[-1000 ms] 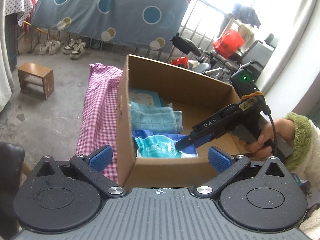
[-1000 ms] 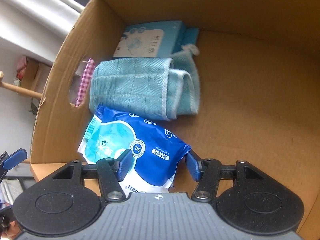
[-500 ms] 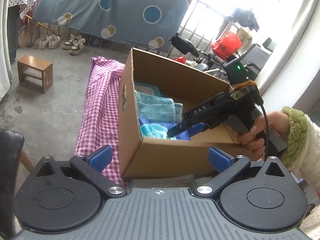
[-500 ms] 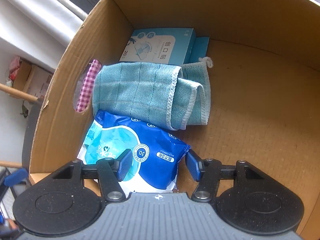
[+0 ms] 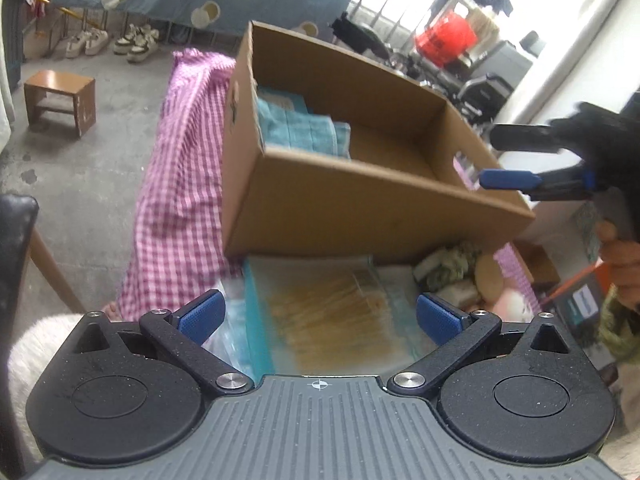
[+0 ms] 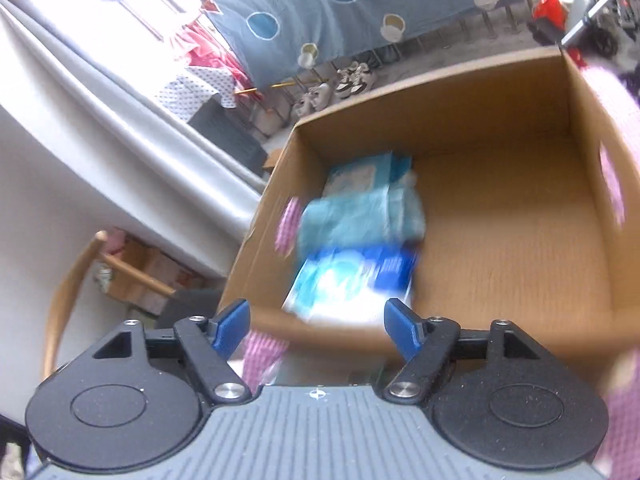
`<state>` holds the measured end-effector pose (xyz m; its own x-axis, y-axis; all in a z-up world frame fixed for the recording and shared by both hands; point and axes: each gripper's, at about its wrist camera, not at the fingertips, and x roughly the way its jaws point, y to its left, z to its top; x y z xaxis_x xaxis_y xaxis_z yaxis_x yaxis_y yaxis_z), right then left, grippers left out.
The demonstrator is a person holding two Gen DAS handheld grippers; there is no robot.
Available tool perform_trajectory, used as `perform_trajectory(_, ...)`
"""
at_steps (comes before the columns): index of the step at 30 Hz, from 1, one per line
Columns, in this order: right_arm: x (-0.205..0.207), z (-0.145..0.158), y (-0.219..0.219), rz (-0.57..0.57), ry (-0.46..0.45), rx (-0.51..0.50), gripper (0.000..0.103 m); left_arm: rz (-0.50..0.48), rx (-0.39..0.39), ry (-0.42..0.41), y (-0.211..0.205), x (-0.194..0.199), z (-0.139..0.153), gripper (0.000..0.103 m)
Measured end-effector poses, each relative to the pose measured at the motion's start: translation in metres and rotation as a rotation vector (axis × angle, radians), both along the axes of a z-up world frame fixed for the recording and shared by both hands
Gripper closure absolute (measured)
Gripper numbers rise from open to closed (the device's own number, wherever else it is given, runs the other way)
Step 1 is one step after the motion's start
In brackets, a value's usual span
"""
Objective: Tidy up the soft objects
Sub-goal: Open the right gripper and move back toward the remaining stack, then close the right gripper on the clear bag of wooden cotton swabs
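Left wrist view: the left gripper (image 5: 318, 316) sits at the bottom of the frame with its jaws wide and nothing pressed between the pads. Between and just past them lies a clear-wrapped packet (image 5: 328, 312) with a teal edge and a tan middle, on the checked cloth (image 5: 180, 200), right against the near wall of the box (image 5: 340, 204). Lower right of the packet is a pile (image 5: 472, 280) of small soft things, too blurred to name singly. In the box, upper centre, a towel (image 5: 300, 132) shows along the left wall. At the right edge the right gripper (image 5: 516, 160) hangs above the box's right rim, a hand (image 5: 620, 256) below it.

Right wrist view: the right gripper, at the bottom of the frame, has jaws that have just been opening and now stand wide, with nothing between them. The frame is smeared by motion. Mid-frame, inside the box, a blue pouch (image 6: 352, 284) lies nearest the camera against the left wall, the towel beyond it, a pale carton (image 6: 360, 176) at the far corner. The right half of the box floor is bare.

The pouch looks stowed, so the step in hand is likely fetching the next item. To do it well, I would take the packet squarely across its short sides with the left gripper, closing gently so the wrap does not slip or crumple. Lift it clear of the box wall before swinging in, and lay it flat on the bare right side, clear of the other gripper.
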<state>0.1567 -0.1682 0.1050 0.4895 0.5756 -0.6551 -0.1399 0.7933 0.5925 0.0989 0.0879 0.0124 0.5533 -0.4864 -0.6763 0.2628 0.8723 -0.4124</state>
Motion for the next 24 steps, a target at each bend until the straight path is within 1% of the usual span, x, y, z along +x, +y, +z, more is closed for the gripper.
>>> perform_trajectory(3, -0.031, -0.024, 0.014, -0.010, 0.054, 0.029, 0.026, -0.030, 0.036, 0.030, -0.013, -0.006, -0.014, 0.002)
perform_trajectory(6, -0.044, -0.054, 0.027, -0.041, 0.113, 0.089, 0.027, -0.036, 0.078, 0.052, -0.025, -0.010, -0.026, 0.007)
perform_trajectory(7, -0.046, -0.064, 0.031, -0.057, 0.132, 0.088, 0.029, -0.039, 0.082, 0.051, -0.027, -0.011, -0.030, 0.009)
perform_trajectory(8, -0.046, -0.071, 0.034, -0.075, 0.142, 0.085, 0.033, -0.038, 0.087, 0.053, -0.028, -0.012, -0.034, 0.009)
perform_trajectory(10, -0.046, -0.083, 0.039, -0.102, 0.155, 0.072, 0.036, -0.036, 0.084, 0.066, -0.030, -0.011, -0.040, 0.009)
perform_trajectory(11, -0.044, -0.087, 0.041, -0.117, 0.160, 0.054, 0.039, -0.037, 0.078, 0.071, -0.031, -0.010, -0.042, 0.011)
perform_trajectory(14, -0.043, -0.095, 0.049, -0.127, 0.170, 0.014, 0.040, -0.024, 0.078, 0.070, -0.030, -0.008, -0.046, 0.018)
perform_trajectory(16, -0.043, -0.103, 0.054, -0.130, 0.191, 0.018, 0.040, -0.014, 0.083, 0.064, -0.029, -0.008, -0.045, 0.020)
perform_trajectory(19, -0.043, -0.111, 0.060, -0.135, 0.209, 0.051, 0.040, -0.025, 0.051, 0.037, -0.025, -0.014, -0.039, 0.021)
perform_trajectory(22, -0.043, -0.120, 0.057, -0.133, 0.220, 0.135, 0.040, -0.065, -0.030, 0.034, -0.022, -0.019, -0.035, 0.023)
perform_trajectory(24, -0.045, -0.123, 0.057, -0.140, 0.215, 0.136, 0.042, -0.080, -0.064, 0.046, -0.022, -0.019, -0.035, 0.027)
